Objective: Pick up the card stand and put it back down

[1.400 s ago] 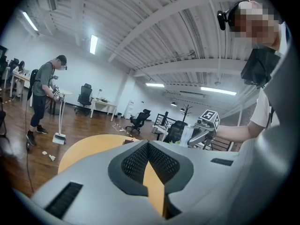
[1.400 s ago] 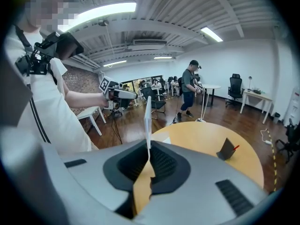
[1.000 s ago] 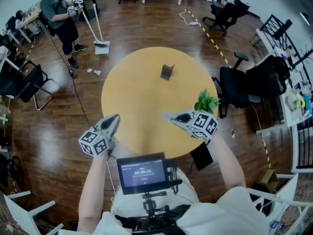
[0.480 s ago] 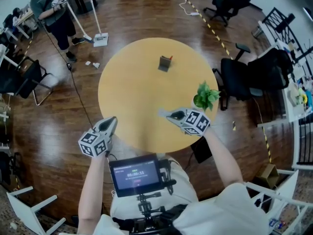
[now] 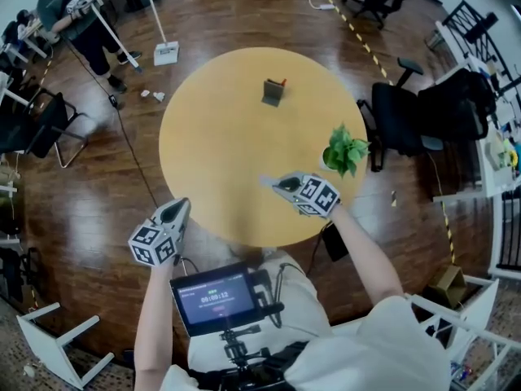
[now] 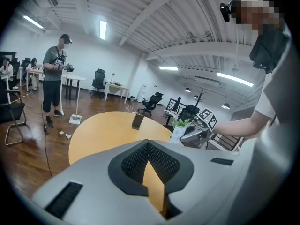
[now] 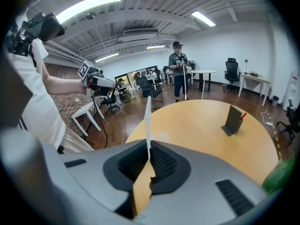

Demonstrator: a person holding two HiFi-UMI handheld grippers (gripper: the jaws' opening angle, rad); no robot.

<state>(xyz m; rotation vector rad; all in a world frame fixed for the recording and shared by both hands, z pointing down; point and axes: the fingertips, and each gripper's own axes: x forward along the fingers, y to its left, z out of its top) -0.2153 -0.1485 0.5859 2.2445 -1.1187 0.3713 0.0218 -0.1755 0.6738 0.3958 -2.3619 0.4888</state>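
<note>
The card stand (image 5: 273,91), a small dark holder with a red bit at its top, stands upright on the far part of the round yellow table (image 5: 212,137). It also shows in the left gripper view (image 6: 137,121) and the right gripper view (image 7: 233,119). My right gripper (image 5: 267,181) hovers over the table's near right part, shut and holding nothing (image 7: 148,125), well short of the stand. My left gripper (image 5: 181,205) hangs just off the table's near left edge, also shut and holding nothing (image 6: 147,143).
A small green potted plant (image 5: 344,149) stands at the table's right edge, close to my right gripper. Black office chairs (image 5: 403,116) stand right of the table. A person (image 5: 77,15) with a mop (image 5: 165,51) is at the far left. A screen (image 5: 216,297) hangs at my chest.
The head view has drifted, so the table sits higher in the picture. My right gripper has edged a little left over the table. Both grippers stay shut and the stand has not moved.
</note>
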